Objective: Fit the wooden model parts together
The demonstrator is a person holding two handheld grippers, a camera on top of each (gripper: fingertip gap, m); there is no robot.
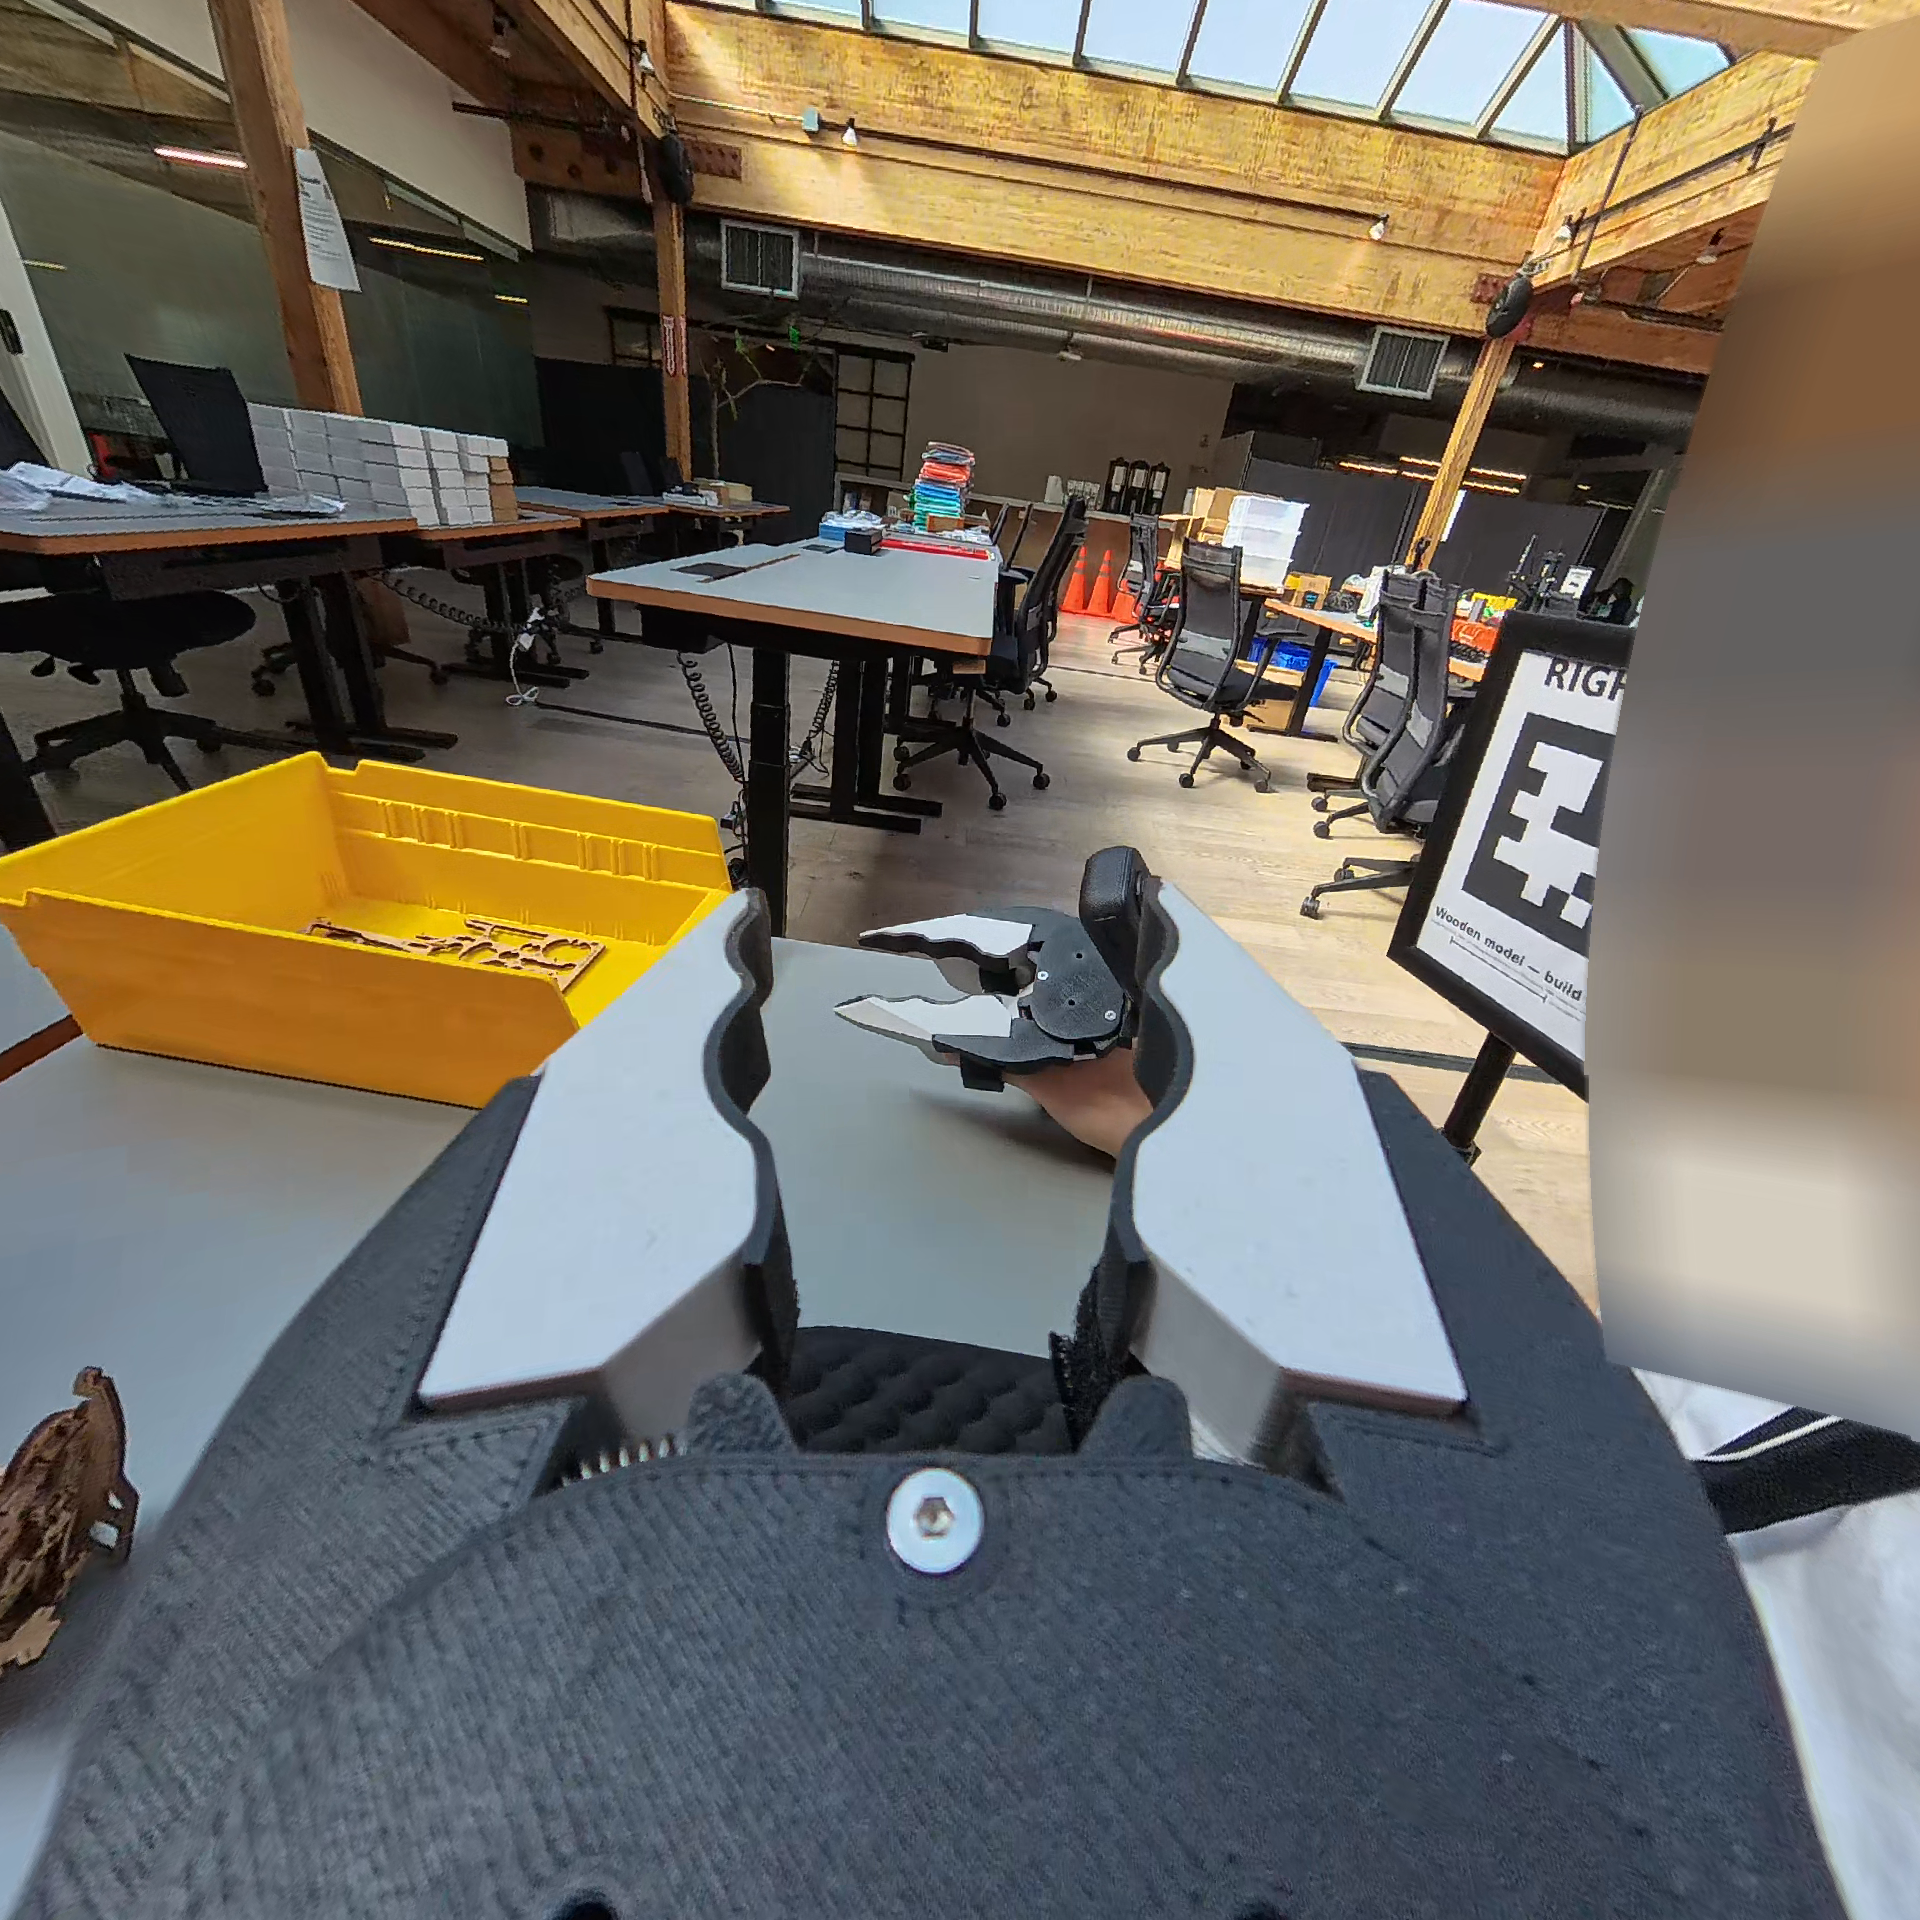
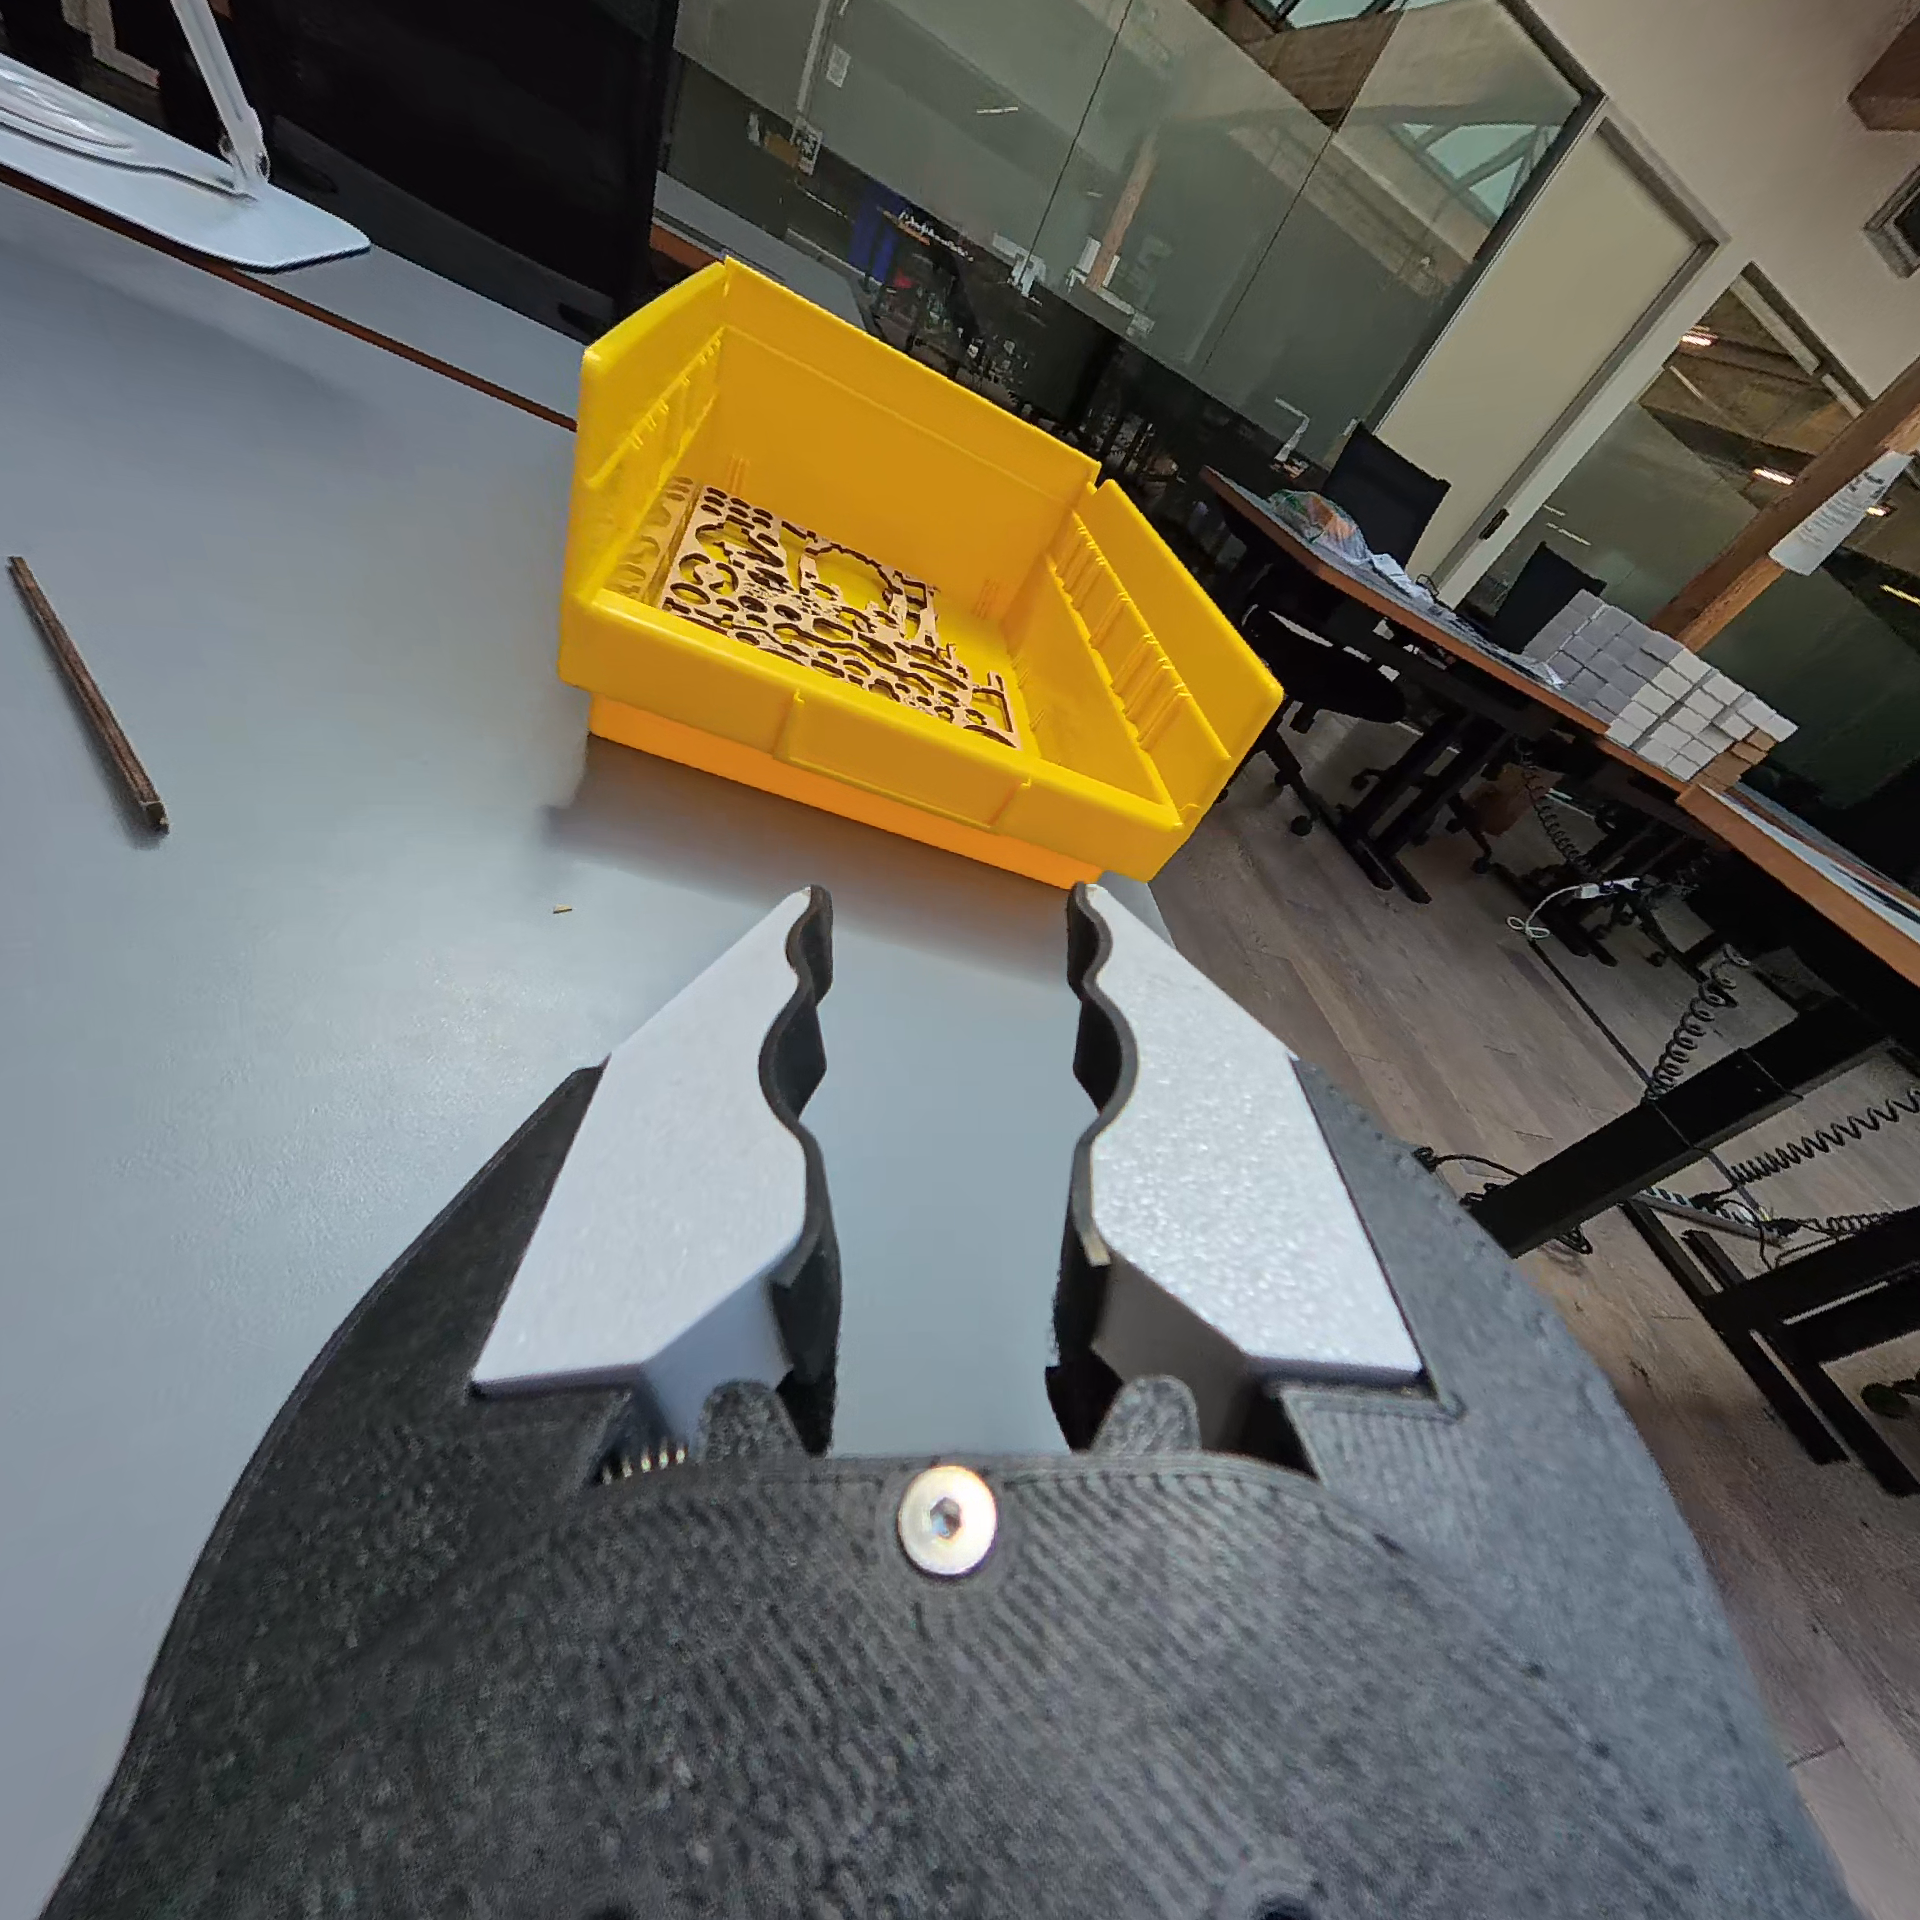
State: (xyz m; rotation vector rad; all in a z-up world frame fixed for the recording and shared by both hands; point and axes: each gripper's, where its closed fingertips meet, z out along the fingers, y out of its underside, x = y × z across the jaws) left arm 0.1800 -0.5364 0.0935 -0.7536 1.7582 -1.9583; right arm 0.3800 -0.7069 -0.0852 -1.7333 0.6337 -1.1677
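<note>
Grey tabletop [image 2: 312,935] bare ahead, both tools [image 1: 951,935] [image 2: 948,904] agape and empty, yellow bin [image 2: 1039,810] at its edge

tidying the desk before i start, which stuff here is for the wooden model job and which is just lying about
For the job:
wooden sheet in the yellow bin
wooden model piece on the table edge
wooden stick
left gripper and right gripper, both open and empty

Lying about:
sign stand
white lamp base

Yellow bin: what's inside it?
Inside the yellow bin lies a flat wooden sheet full of cut-out holes, where model parts were punched out. It rests on the bin's floor. Whatever might be under the sheet is covered, so that cannot be seen.
</note>
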